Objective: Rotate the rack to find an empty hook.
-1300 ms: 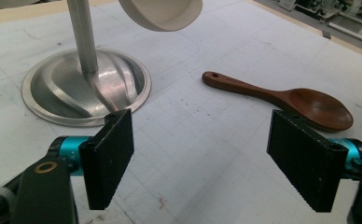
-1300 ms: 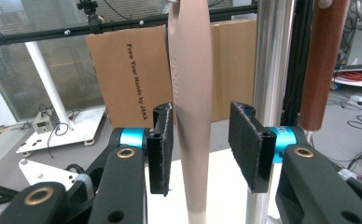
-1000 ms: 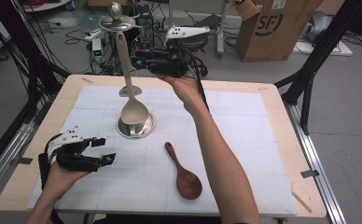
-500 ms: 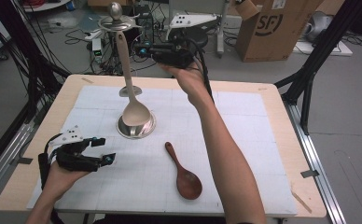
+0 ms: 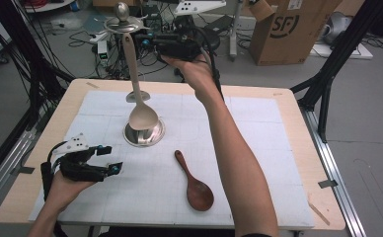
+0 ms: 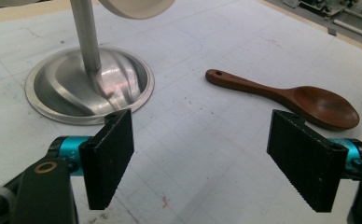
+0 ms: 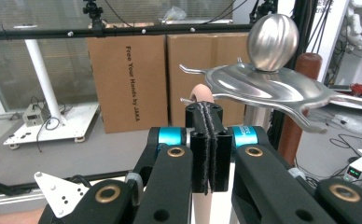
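Slippage is risked: the pale spoon [image 5: 139, 101], held by its handle tip in the clenched right gripper [image 5: 147, 40] at upper centre beside the stand's hooks [image 7: 268, 86], could be dropped.

Evenly bright, lit from overhead; soft, short shadows on the table [image 5: 278, 148]. Glare on the metal base [image 6: 76, 88] and the steel knob [image 7: 272, 35]. Slightly soft focus throughout.
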A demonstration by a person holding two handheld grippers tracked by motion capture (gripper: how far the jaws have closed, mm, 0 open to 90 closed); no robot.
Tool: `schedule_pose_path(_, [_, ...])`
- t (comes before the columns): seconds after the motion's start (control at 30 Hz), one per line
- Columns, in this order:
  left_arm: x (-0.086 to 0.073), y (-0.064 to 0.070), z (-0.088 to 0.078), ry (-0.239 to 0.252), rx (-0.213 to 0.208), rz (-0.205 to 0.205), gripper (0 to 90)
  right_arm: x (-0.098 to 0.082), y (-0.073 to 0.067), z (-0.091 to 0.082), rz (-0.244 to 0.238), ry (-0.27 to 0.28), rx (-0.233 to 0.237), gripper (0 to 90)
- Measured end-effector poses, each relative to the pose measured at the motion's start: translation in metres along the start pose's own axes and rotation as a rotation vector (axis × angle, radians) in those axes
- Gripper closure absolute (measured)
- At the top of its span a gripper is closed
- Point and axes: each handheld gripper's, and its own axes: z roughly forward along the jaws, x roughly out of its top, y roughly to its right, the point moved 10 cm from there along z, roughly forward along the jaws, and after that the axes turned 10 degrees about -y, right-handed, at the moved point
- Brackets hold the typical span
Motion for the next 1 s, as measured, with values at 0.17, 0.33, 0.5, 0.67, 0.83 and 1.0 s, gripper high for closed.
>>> schedule_pose_path(0.17, [0.0, 0.0, 0.0, 0.002, -0.003, -0.001, 23.5, 0.002, -0.002, 0.008, -0.002, -0.009, 0.002, 89.3])
schedule_pose_path(0.33, [0.001, 0.0, -0.001, 0.007, -0.004, -0.002, 23.5, 0.002, -0.003, 0.014, -0.009, -0.013, 0.006, 89.3])
schedule_pose_path(0.5, [0.001, 0.0, -0.001, 0.007, -0.003, 0.0, 23.5, 0.004, -0.007, 0.018, -0.019, -0.012, 0.006, 89.3])
schedule_pose_path(0.67, [0.001, 0.0, -0.002, 0.008, -0.003, -0.003, 23.5, 0.004, -0.01, 0.023, -0.025, -0.013, 0.005, 89.4])
schedule_pose_path(0.83, [0.001, 0.0, -0.002, 0.009, -0.002, -0.002, 23.5, 0.004, -0.012, 0.028, -0.035, -0.023, 0.004, 89.4])
schedule_pose_path(1.0, [0.001, 0.0, -0.003, 0.014, -0.002, -0.006, 23.5, 0.004, -0.014, 0.029, -0.041, -0.025, 0.023, 89.3])
